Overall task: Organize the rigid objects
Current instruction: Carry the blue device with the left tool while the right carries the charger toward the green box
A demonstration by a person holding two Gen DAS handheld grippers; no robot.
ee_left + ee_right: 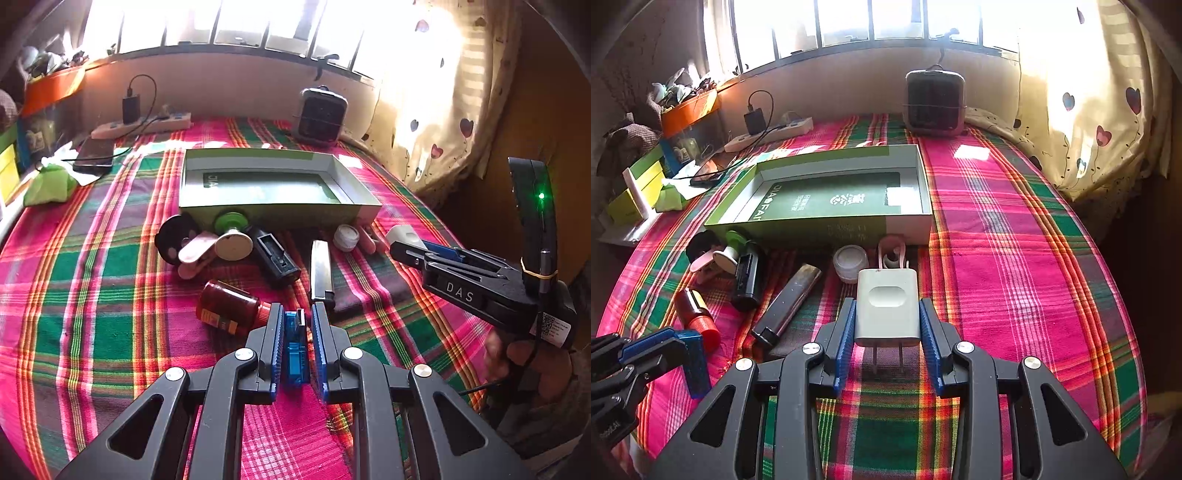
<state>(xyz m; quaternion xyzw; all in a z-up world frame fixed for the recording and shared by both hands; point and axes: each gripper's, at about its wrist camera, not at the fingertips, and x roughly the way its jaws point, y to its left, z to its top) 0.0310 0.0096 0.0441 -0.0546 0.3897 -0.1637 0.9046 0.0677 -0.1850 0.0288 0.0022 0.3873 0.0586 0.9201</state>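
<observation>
My left gripper is shut on a blue translucent USB adapter, held above the plaid cloth; it also shows in the right wrist view. My right gripper is shut on a white charger plug, prongs toward me. An open green box lies ahead, also in the right wrist view. In front of it lie a brown bottle, a black battery holder, a dark lighter, a small white jar and a green-and-white cap.
A small grey fan heater stands at the back. A power strip with a black charger and a phone lie back left. A heart-print curtain hangs at the right. Cluttered boxes sit at the left edge.
</observation>
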